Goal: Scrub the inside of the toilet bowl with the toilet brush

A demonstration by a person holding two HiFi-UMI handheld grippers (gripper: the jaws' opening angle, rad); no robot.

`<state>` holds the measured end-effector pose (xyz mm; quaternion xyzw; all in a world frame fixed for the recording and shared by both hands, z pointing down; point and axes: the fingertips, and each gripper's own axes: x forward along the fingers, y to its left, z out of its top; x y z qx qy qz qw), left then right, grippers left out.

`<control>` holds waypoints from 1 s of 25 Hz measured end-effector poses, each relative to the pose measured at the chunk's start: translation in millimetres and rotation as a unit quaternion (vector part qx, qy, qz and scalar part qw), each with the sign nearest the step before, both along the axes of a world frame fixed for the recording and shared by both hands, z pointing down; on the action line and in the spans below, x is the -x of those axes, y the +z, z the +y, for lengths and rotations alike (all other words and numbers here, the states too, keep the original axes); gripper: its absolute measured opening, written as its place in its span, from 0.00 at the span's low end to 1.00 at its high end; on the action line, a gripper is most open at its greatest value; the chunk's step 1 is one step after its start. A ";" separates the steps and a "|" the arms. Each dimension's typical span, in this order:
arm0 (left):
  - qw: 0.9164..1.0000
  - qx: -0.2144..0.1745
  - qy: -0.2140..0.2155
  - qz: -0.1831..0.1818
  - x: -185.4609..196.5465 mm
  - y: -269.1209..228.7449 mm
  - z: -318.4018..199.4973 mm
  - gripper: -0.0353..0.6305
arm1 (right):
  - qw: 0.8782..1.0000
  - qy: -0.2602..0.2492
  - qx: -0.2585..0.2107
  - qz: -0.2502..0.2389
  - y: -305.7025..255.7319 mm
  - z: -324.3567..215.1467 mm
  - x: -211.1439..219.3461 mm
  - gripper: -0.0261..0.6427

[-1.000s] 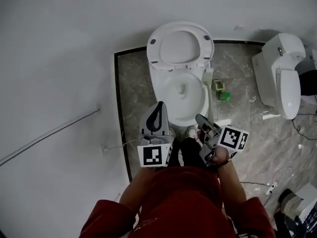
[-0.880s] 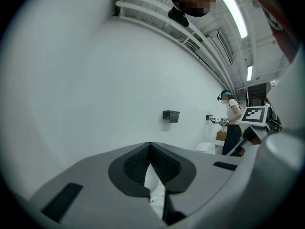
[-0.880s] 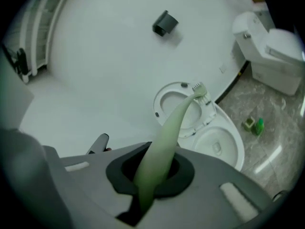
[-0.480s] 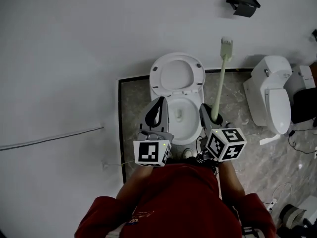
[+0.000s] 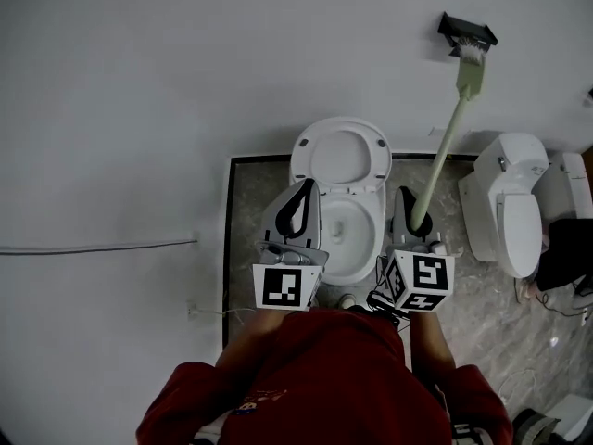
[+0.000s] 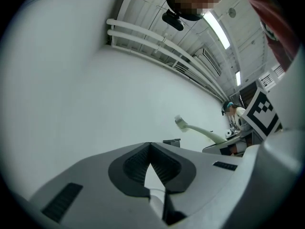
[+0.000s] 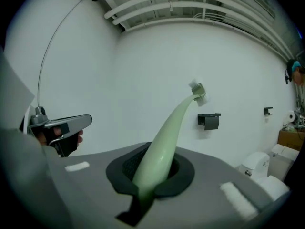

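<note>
Brush [image 5: 447, 137] | we clamp its handle in right gripper [image 5: 408, 207], head up near wall | left gripper [image 5: 299, 197] clenched, empty, above toilet [image 5: 357, 272]

The right tool [image 7: 151, 168] is clamped on the pale green handle of a toilet brush [image 7: 171, 128]. The brush rises tilted toward a white wall, bristle head [image 7: 198, 90] uppermost. A dark wall bracket [image 7: 209, 120] hangs near the head. The left tool [image 7: 59, 125] shows at far left and a white toilet [image 7: 259, 166] at lower right.
</note>
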<state>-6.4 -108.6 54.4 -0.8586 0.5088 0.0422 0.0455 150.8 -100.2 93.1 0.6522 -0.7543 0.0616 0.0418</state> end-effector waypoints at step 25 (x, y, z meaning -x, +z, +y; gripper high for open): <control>0.999 0.000 -0.044 -0.005 31.1 4.2 0.9 0.06 | 0.996 0.014 -0.029 0.081 -8.5 2.7 -5.6 0.05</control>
